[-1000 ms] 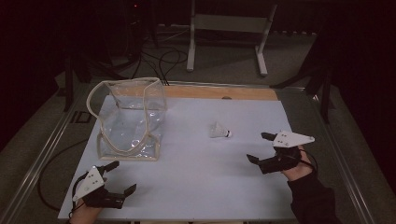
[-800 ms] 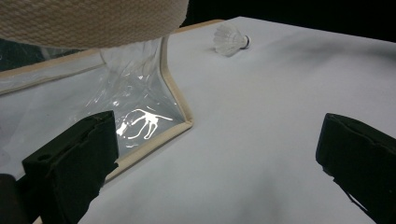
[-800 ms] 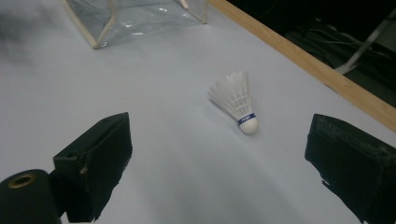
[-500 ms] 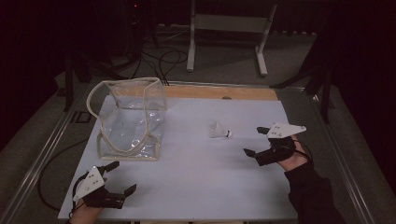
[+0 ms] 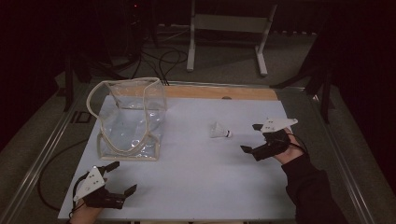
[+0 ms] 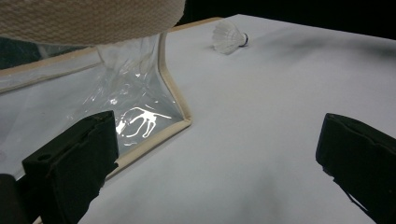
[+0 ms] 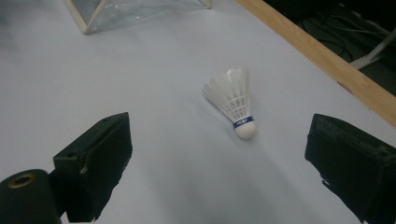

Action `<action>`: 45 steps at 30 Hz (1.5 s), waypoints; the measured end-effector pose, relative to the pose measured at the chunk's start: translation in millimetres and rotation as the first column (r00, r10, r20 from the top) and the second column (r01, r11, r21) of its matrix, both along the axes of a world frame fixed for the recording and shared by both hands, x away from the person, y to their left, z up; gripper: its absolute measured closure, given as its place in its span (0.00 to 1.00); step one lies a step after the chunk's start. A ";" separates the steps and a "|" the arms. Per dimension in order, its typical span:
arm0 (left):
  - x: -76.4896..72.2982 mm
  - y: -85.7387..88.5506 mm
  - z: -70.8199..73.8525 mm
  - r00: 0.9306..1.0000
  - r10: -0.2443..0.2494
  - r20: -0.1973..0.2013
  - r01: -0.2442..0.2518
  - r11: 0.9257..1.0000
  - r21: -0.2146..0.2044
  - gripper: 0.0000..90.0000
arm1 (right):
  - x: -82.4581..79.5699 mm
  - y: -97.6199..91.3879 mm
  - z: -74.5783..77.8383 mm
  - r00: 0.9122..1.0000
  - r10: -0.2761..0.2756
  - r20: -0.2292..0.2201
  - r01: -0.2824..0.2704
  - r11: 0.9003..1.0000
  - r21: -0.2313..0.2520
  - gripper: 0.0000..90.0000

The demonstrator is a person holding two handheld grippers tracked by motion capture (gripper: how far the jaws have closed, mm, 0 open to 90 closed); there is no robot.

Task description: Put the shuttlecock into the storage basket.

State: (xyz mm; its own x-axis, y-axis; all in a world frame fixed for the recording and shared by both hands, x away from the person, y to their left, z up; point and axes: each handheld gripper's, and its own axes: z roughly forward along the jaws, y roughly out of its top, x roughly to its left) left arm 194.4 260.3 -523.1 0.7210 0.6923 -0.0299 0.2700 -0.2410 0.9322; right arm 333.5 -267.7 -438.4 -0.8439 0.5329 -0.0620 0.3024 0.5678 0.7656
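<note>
Shuttlecock [image 5: 220, 130] lies ungrasped at 9 o'clock of spread right hand-held gripper [image 5: 254, 138]; left hand-held gripper [image 5: 122, 177] spread, idle; nothing bagged yet

This looks like a lab or recording studio set up for test work, not a home. A white desk [image 5: 196, 172] with a bare wooden strip [image 5: 219, 92] along its far edge stands in a dark room. Beyond the desk, black cables [image 5: 161, 58] lie loose on a grey floor [image 5: 224, 70], beside the legs of a white metal stand [image 5: 229, 28]. Metal rails [image 5: 39, 156] run along the desk's sides. The space around the desk is black.
</note>
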 end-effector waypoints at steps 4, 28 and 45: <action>0.0 -0.4 -0.2 1.000 -0.001 -0.002 0.001 1.000 -0.002 0.00 | 6.9 3.0 -4.5 1.000 0.024 0.006 -0.024 1.000 -0.013 0.08; 0.1 -0.6 -0.6 1.000 -0.004 -0.002 0.004 1.000 -0.004 0.00 | 46.0 14.8 -28.7 0.979 0.039 -0.199 -0.073 0.983 -0.168 0.15; 0.1 -1.1 -0.9 1.000 -0.010 -0.004 0.010 1.000 -0.003 0.00 | 66.2 30.6 -40.7 0.974 0.060 -0.217 -0.121 0.952 -0.280 0.14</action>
State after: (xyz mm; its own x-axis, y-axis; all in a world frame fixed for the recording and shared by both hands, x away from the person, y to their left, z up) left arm 194.5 259.2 -524.0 0.7279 0.6848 -0.0351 0.2715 -0.2408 0.9318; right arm 399.8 -237.1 -479.1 -0.8985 0.4383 -0.0236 0.3714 0.7879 0.4912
